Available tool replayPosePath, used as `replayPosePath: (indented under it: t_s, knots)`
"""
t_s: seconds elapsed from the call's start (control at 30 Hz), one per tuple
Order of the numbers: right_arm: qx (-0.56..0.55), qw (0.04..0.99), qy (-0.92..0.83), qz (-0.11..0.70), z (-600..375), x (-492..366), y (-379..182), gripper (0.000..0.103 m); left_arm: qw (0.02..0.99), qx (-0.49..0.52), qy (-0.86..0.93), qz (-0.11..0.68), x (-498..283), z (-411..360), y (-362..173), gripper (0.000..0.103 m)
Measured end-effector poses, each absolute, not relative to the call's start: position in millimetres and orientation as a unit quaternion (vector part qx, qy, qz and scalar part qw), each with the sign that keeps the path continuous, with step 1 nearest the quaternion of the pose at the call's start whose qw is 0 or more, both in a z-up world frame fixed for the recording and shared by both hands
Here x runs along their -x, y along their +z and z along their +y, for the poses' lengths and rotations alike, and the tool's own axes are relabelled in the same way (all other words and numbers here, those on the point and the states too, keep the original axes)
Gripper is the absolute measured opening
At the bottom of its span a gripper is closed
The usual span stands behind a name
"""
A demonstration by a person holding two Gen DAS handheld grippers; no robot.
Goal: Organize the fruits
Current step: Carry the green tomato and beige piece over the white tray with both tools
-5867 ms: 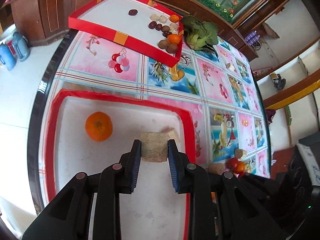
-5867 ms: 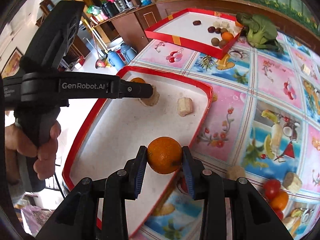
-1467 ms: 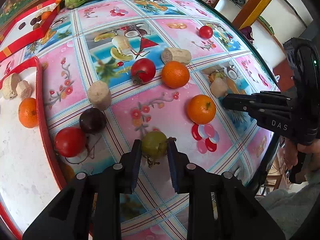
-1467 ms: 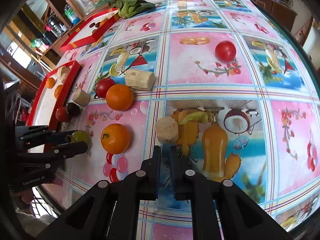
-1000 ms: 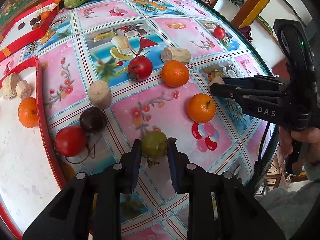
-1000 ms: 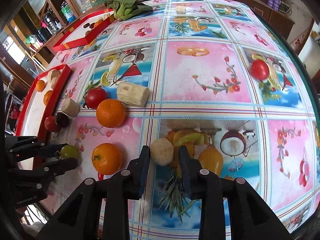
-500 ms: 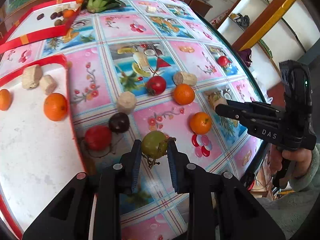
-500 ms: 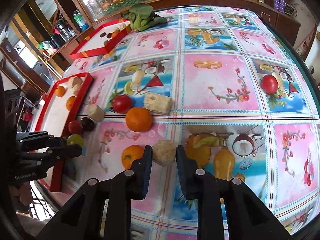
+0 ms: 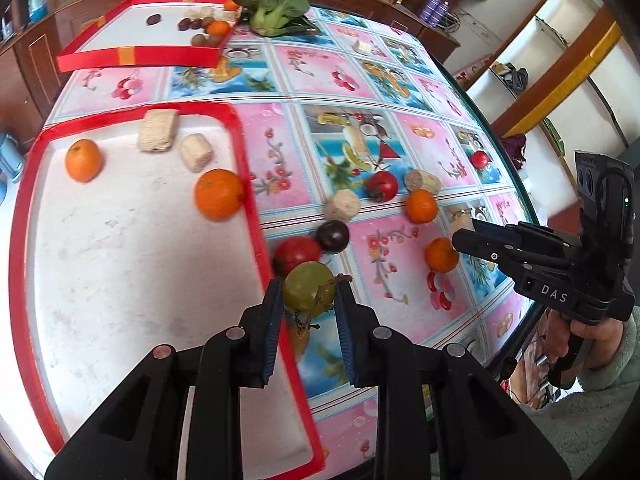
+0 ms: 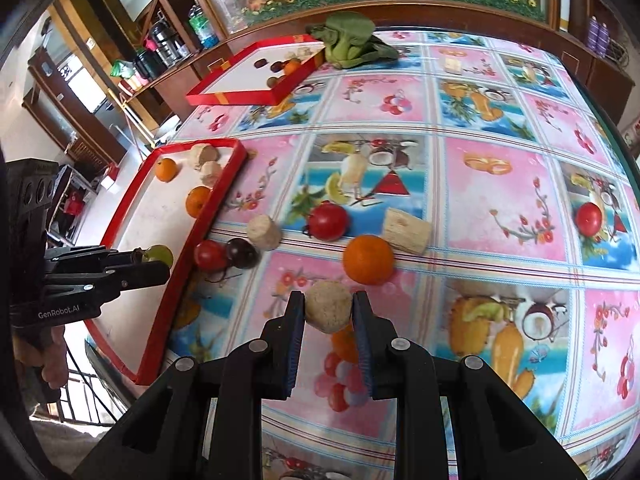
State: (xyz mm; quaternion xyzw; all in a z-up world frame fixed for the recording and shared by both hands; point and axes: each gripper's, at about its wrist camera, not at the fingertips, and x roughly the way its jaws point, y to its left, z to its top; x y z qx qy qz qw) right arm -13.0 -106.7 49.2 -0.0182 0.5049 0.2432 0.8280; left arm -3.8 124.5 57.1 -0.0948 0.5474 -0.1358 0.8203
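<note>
My left gripper (image 9: pixel 308 300) is shut on a green fruit (image 9: pixel 309 288) with a dry stem, held above the right rim of the near red tray (image 9: pixel 256 216). That tray holds two oranges (image 9: pixel 219 195) and two beige chunks (image 9: pixel 157 136). My right gripper (image 10: pixel 328 312) is shut on a round beige chunk (image 10: pixel 329 307), lifted over the tablecloth; an orange (image 10: pixel 345 346) lies under it. In the right wrist view the left gripper (image 10: pixel 154 260) with the green fruit (image 10: pixel 159 255) hangs over the same tray (image 10: pixel 192 232). Loose on the cloth lie tomatoes (image 10: pixel 329 221), oranges (image 10: pixel 368 259), a dark plum (image 10: pixel 242 253) and beige chunks (image 10: pixel 407 231).
A second red tray (image 9: pixel 136 58) with small fruits sits at the far side, next to leafy greens (image 9: pixel 274 8). A lone tomato (image 10: pixel 589 218) lies far right. The table edge curves close on the right, where a hand (image 9: pixel 592 344) grips the right tool. Cabinets and shelves stand behind.
Both grippers have risen and swung left toward the near tray. The right gripper closed on the beige chunk and lifted it off the cloth; the left still carries the green fruit.
</note>
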Motion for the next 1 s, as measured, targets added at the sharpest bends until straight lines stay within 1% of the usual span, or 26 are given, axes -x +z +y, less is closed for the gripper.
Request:
replayPosePath:
  t_s: [0.2, 0.6, 1.0]
  knots:
    - [0.034, 0.82, 0.27, 0.504, -79.3, 15.0, 50.3, 0.024, 0.822, 0.088, -0.096, 0.555, 10.4, 148.9, 53.9, 0.023]
    - [0.081, 0.795, 0.339, 0.497, -1.9, 27.2, 57.3, 0.024, 0.821, 0.115, -0.04, 0.557, 15.4, 213.3, 48.2, 0.023]
    - [0.138, 0.771, 0.381, 0.492, 79.1, 35.3, 49.6, 0.024, 0.816, 0.122, -0.025, 0.564, -30.3, 248.1, 40.5, 0.023]
